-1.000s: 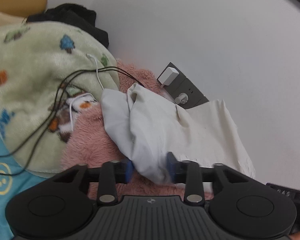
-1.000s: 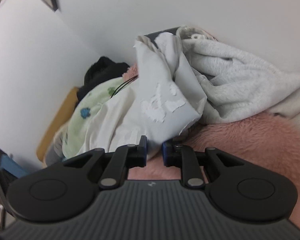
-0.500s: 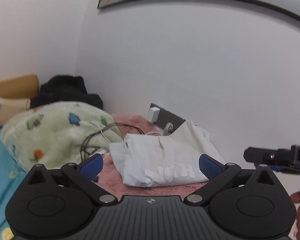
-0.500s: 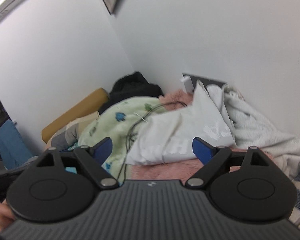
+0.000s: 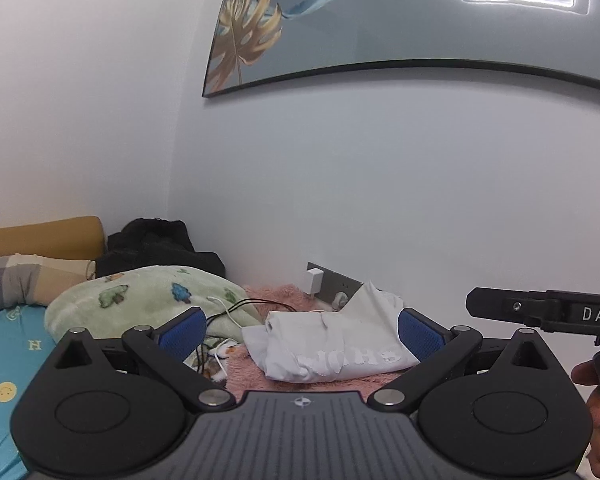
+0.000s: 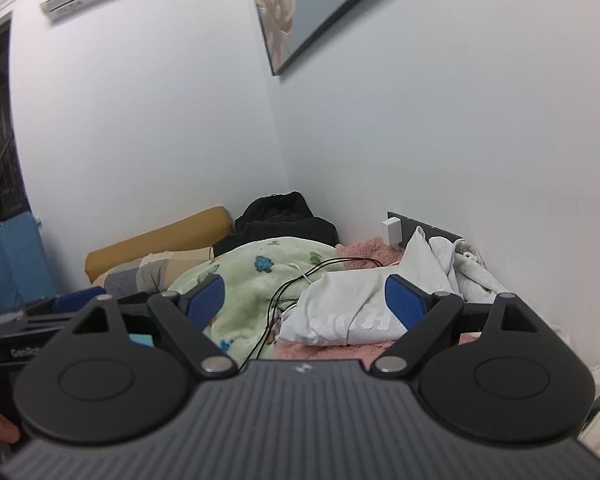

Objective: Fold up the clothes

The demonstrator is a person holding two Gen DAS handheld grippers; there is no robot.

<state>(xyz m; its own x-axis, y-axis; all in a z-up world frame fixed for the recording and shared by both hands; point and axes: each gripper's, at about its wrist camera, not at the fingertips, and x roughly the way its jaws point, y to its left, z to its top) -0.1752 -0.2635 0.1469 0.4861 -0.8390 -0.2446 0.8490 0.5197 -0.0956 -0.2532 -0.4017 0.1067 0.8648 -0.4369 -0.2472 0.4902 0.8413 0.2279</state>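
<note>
A folded white garment with white lettering (image 5: 332, 344) lies on the pink fluffy blanket (image 5: 280, 294) by the wall; it also shows in the right wrist view (image 6: 352, 304). My left gripper (image 5: 300, 334) is open and empty, held back from the garment. My right gripper (image 6: 306, 300) is open and empty, also back from it. The right gripper's body shows at the right edge of the left wrist view (image 5: 548, 310).
A green patterned blanket (image 5: 140, 300) with black and white cables (image 5: 236, 308) lies left of the garment. A wall socket with a white charger (image 5: 316, 282) is behind it. A white towel (image 6: 472, 272) is at right, a black garment (image 6: 284, 220) and pillows at back left.
Both grippers let go of the white garment, opened wide and pulled back and up. The garment now lies folded on the pink blanket.
</note>
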